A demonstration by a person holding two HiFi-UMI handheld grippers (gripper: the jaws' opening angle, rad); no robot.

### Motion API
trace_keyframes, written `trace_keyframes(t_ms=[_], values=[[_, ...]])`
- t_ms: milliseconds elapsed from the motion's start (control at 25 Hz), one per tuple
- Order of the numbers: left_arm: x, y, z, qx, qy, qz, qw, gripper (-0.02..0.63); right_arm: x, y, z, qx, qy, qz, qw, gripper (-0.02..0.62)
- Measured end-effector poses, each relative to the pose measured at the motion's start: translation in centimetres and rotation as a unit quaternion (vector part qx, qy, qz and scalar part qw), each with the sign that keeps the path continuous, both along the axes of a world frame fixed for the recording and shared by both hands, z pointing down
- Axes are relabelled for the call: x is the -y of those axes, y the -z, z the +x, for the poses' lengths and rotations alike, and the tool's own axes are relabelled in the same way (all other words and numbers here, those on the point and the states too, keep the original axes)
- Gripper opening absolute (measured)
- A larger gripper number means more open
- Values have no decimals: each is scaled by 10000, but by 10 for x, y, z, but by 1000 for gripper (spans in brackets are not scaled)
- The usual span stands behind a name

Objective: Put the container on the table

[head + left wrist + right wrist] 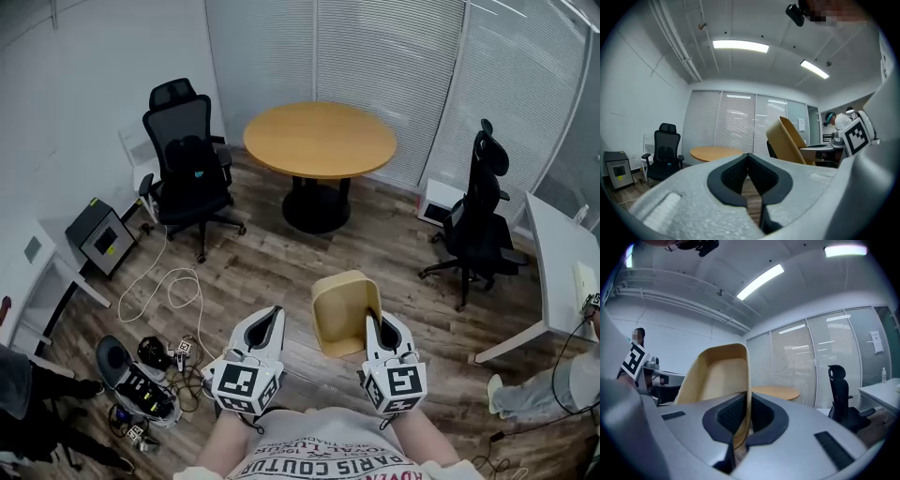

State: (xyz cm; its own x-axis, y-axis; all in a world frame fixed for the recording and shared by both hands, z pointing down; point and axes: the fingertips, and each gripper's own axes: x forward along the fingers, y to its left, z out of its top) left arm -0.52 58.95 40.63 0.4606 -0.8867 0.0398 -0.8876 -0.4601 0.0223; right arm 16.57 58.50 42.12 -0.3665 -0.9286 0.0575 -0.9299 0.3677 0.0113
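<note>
1. Right hand-held gripper (373,323) pinches the right wall of the tan container (343,305), which is held in the air over the wooden floor (281,272) (tilted, not level).
2. Left hand-held gripper (273,315) is pressed together on nothing, just left of the container.
3. Round table (319,141) stands far ahead, well apart from the container. The grasp looks done; carrying it over and setting it down are left.

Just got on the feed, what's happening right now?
A person holds a gripper in each hand. The right gripper is clamped on one wall of a tan container, holding it in the air. The left gripper is shut and empty. The round wooden table stands ahead across the room; the container is not yet on it.
</note>
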Motion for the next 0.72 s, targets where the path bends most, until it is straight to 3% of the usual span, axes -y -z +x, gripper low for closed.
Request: trace_keyframes(t_ms=[360, 720], values=[[26, -10, 12, 200, -216, -95, 9995, 6, 29, -18, 10, 65, -70, -308, 9995, 9], [105, -27, -36, 134, -108, -241, 9996, 6, 110, -31, -38, 8, 20, -450, 9990, 9]])
